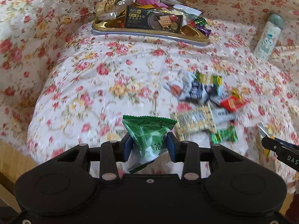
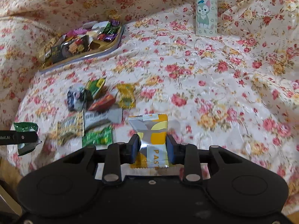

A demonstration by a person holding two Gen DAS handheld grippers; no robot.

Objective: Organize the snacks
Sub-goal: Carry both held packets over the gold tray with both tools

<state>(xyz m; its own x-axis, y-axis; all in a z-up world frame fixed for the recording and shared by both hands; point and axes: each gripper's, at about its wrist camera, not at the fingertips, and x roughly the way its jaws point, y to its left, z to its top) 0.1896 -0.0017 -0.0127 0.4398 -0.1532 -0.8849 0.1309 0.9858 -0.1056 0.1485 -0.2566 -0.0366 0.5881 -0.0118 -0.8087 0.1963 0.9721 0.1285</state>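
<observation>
The left gripper (image 1: 149,145) is clamped on a crinkled green foil packet (image 1: 148,138); the right gripper (image 2: 152,145) is clamped on a silver-and-yellow wrapped snack (image 2: 152,130). About eight loose wrappers (image 1: 203,100) are seen just beyond, between both. One gold snack-filled tray (image 1: 149,34) lies farthest, ahead of the left gripper, long axis crosswise.
</observation>
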